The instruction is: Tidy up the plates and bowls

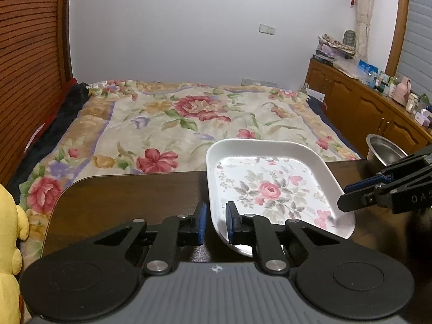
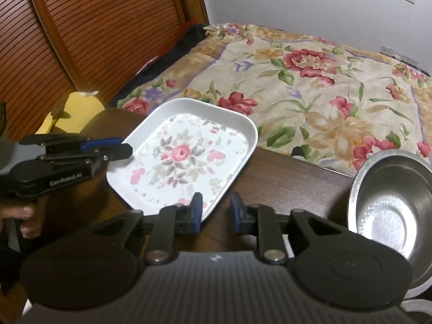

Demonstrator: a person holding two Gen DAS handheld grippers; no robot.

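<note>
We have the white rectangular plate with a pink rose print (image 1: 272, 189) lying flat on the dark wooden counter (image 1: 129, 197), its far end hanging past the counter's edge toward the floral bedspread (image 1: 172, 118). Our left gripper (image 1: 216, 222) has its 2 fingers spread astride the plate's near-left rim, not yet clamped. Our right gripper (image 2: 215, 212) sits at the opposite rim with fingers likewise spread, holding nothing. The shiny steel bowl (image 2: 391, 205) stands just right of the plate. We judge this the grasping step: next, 1 gripper must pinch the rim firmly before lifting, since the shallow plate may tip.
</note>
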